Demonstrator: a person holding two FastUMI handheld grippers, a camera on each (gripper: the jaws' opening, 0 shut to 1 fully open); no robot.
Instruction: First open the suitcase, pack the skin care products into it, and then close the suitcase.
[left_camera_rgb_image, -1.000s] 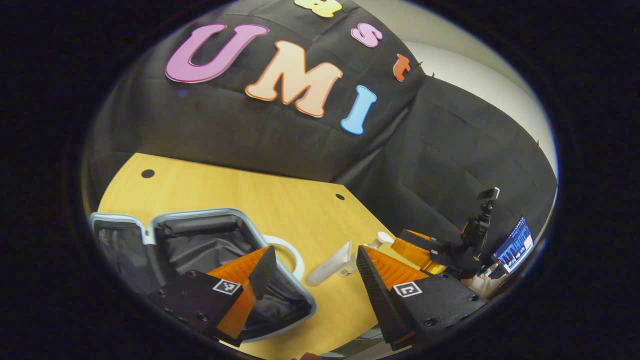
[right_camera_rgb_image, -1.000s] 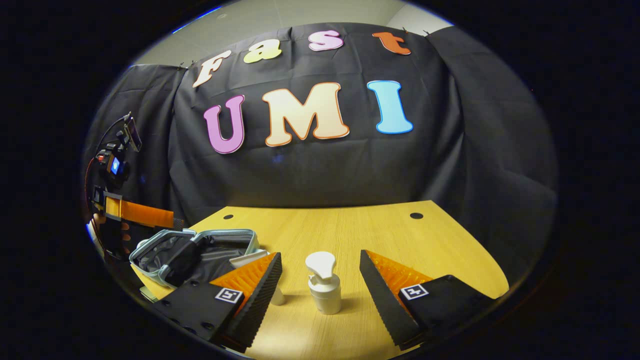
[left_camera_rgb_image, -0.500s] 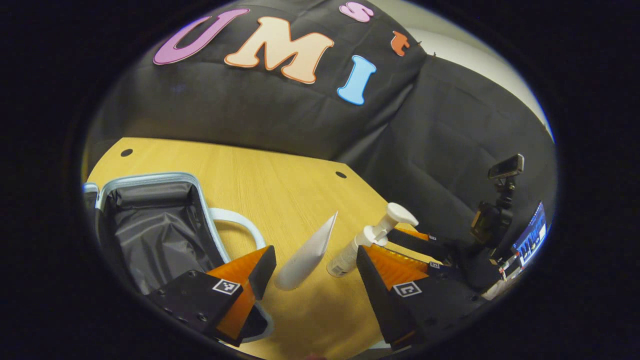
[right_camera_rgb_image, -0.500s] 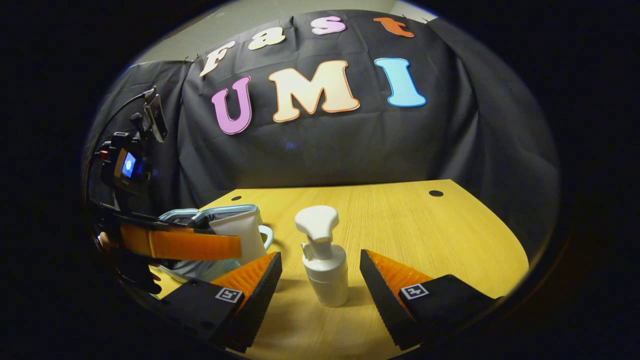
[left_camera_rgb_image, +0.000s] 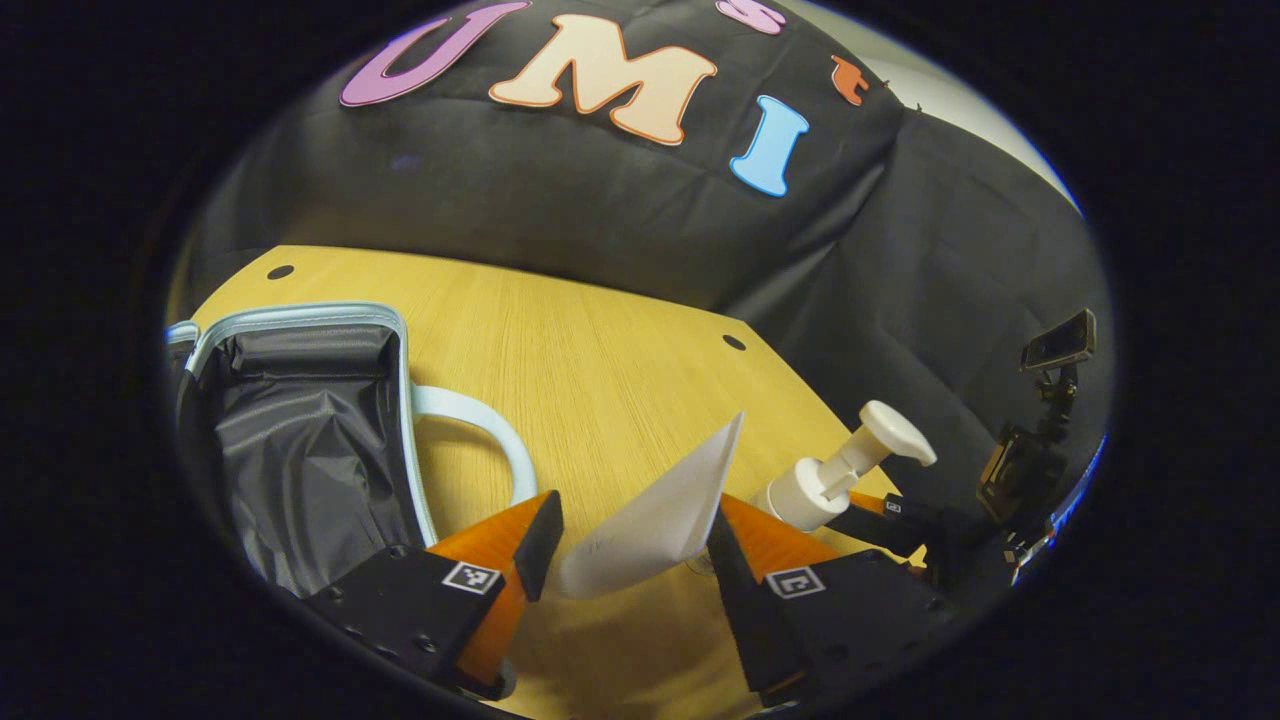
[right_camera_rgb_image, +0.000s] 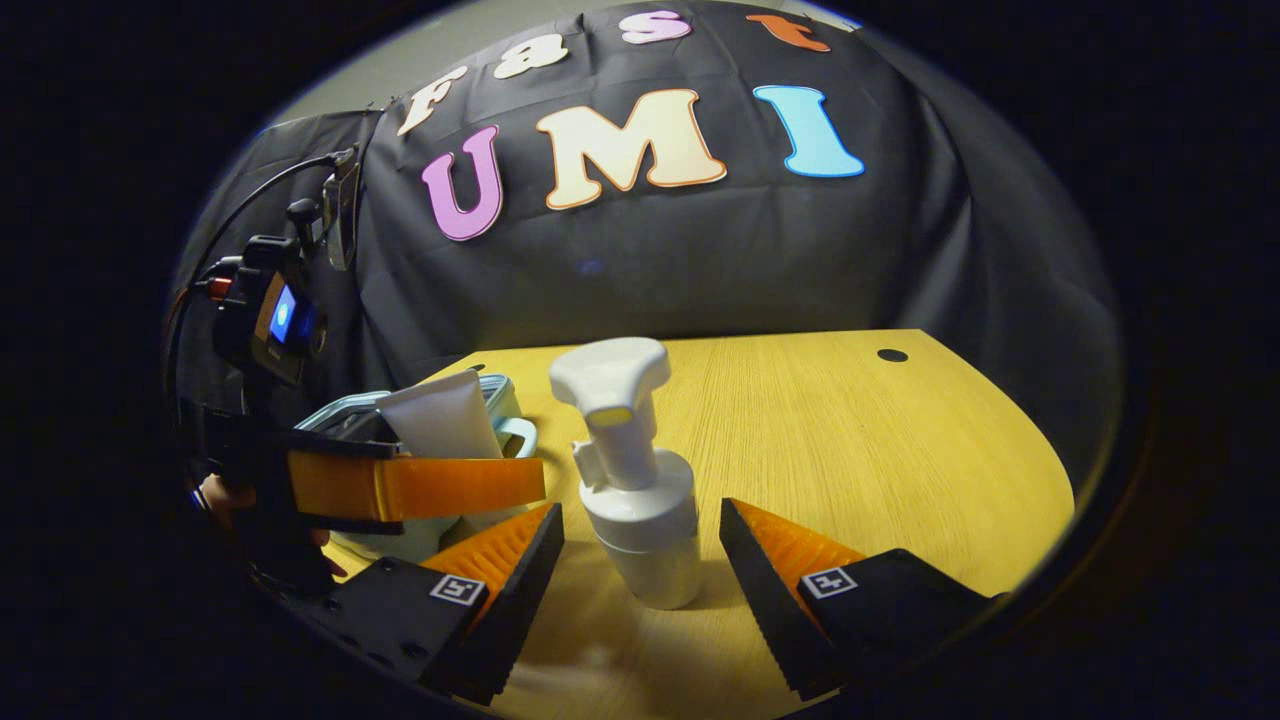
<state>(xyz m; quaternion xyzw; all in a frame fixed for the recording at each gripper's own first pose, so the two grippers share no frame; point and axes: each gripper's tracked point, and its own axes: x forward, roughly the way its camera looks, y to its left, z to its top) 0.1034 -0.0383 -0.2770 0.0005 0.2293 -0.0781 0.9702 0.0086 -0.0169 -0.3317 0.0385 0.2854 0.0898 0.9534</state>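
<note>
Wood tabletop (right_camera_rgb_image: 800, 430) now carries both products nearer each spread claw than a second ago: left claw (left_camera_rgb_image: 625, 545) straddles the tube (left_camera_rgb_image: 660, 520) at lower centre, right claw (right_camera_rgb_image: 640, 545) flanks the pump bottle (right_camera_rgb_image: 640, 500), suitcase (left_camera_rgb_image: 300, 440) open at left.

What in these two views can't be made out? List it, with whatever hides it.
- Suitcase: the near part is cut off behind the left hand-held gripper in the left gripper view.
- White tube: its lower end sits behind the left gripper's finger in the right gripper view.
- Pump bottle: its base is covered by a finger in the left gripper view.
</note>
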